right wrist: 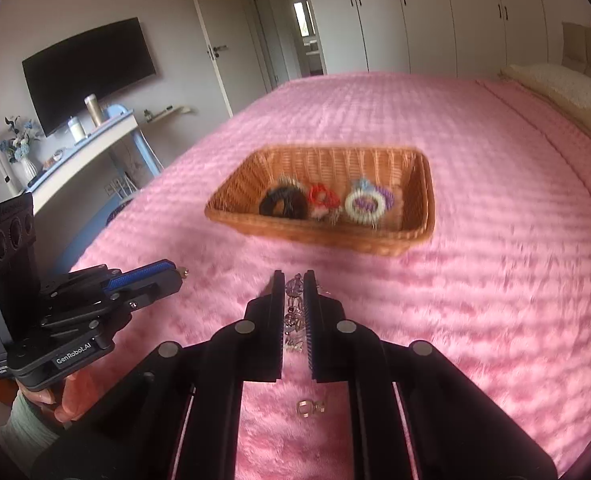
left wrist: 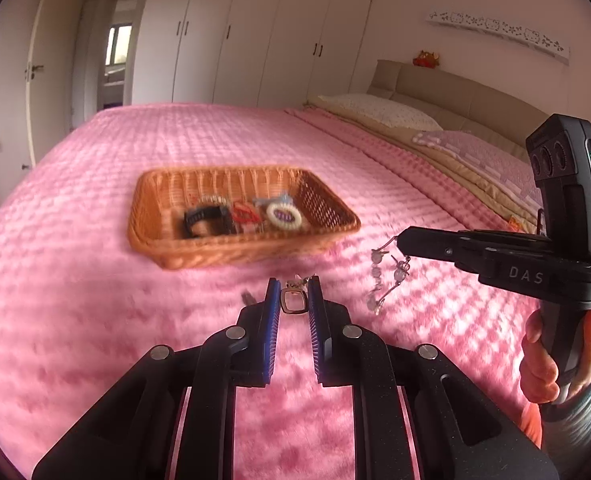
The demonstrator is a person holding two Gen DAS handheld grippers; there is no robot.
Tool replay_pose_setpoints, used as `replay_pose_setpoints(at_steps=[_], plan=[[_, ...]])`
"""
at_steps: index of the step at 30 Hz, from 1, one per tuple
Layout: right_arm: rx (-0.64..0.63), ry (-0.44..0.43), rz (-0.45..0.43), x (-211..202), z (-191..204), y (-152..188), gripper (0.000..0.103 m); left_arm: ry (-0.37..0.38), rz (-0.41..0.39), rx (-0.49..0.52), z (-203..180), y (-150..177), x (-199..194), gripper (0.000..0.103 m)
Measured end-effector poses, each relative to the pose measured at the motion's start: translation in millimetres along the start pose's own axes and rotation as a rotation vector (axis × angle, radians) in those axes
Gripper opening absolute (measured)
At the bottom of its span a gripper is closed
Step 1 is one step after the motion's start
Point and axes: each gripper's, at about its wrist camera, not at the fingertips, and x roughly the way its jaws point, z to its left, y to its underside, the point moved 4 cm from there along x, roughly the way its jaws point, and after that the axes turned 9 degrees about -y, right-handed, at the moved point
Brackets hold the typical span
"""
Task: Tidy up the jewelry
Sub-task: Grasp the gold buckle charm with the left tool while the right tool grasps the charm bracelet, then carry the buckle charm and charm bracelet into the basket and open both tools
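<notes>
A wicker basket (left wrist: 231, 248) (right wrist: 415, 236) sits on the pink bedspread and holds a black hair tie (left wrist: 205, 218) (right wrist: 283, 202), a red one (left wrist: 244, 213) (right wrist: 322, 196) and a white-and-purple one (left wrist: 283, 214) (right wrist: 365, 202). My left gripper (left wrist: 293, 290) (right wrist: 177, 272) is shut on a small metal pendant with a rectangular frame (left wrist: 294, 302), just above the bed. My right gripper (right wrist: 294, 280) (left wrist: 399, 240) is shut on a beaded bracelet (right wrist: 293, 312) (left wrist: 391, 276) that dangles below it, in front of the basket.
A small metal ring piece (right wrist: 309, 407) lies on the bedspread under the right gripper. Pillows (left wrist: 379, 110) and the headboard are at the right. A desk (right wrist: 83, 144) with bottles and a wall TV (right wrist: 87, 74) stand left of the bed.
</notes>
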Motion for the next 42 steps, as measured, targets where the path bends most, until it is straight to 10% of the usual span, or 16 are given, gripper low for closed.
replay_pose_setpoints(at_steps=[14,27,33,37,42], plan=[[0.027,0.041,-0.092,60.1,-33.7,-119.2,0.007,-0.034,0.001,-0.047,54.0,-100.1,96.4,0.012],[0.123,0.088,0.045,179.5,-90.2,-115.0,0.008,-0.092,0.115,-0.096,87.8,-86.0,187.2,0.013],[0.155,0.067,0.053,182.9,-94.3,-107.2,0.01,-0.083,0.11,-0.1,90.6,-85.5,181.6,0.031],[0.134,0.104,0.015,159.0,-86.2,-110.5,0.05,-0.052,0.053,-0.105,85.2,-91.3,148.0,0.044],[0.095,0.069,-0.027,111.8,-56.9,-109.1,0.05,-0.047,-0.006,-0.097,72.7,-91.4,91.0,0.046]])
